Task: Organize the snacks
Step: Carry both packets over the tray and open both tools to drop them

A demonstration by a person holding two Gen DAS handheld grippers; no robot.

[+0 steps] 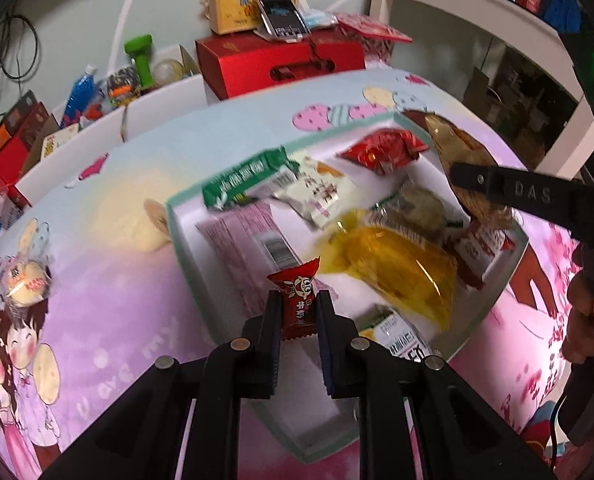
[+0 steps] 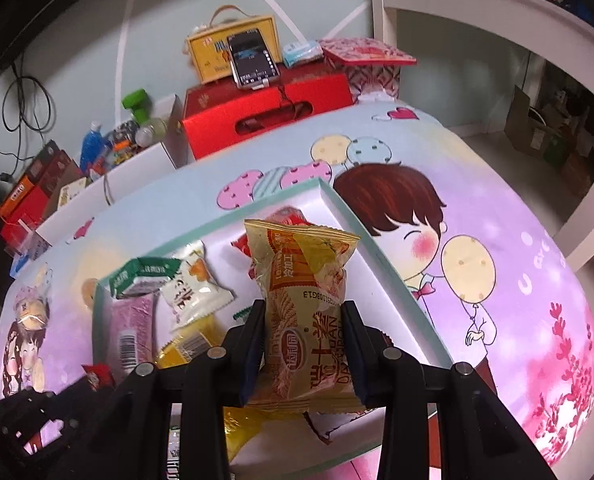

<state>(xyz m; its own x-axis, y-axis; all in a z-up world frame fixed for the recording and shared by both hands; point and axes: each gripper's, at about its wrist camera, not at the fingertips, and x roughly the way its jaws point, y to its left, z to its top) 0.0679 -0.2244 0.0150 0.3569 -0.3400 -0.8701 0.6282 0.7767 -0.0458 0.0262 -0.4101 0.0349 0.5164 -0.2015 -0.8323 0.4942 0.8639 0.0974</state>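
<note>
My left gripper (image 1: 298,304) is shut on a small red candy (image 1: 298,300), held upright over the near end of a white tray with a teal rim (image 1: 173,216). The tray holds several snack packs: a green one (image 1: 241,178), a pink one (image 1: 249,240), a yellow one (image 1: 393,272) and a red one (image 1: 389,150). My right gripper (image 2: 303,320) is shut on a yellow egg-roll packet (image 2: 303,308), above the same tray's teal rim (image 2: 377,248). That gripper and its packet (image 1: 457,152) also show at the right of the left wrist view. The left gripper's body (image 2: 29,420) shows at the right wrist view's lower left.
The table wears a pink and purple cartoon cloth (image 2: 517,280). A round wrapped snack (image 1: 25,284) lies on it to the left of the tray. Behind the table stand a red box (image 1: 277,60), a yellow box with a phone (image 1: 281,14), and a white shelf (image 2: 477,4).
</note>
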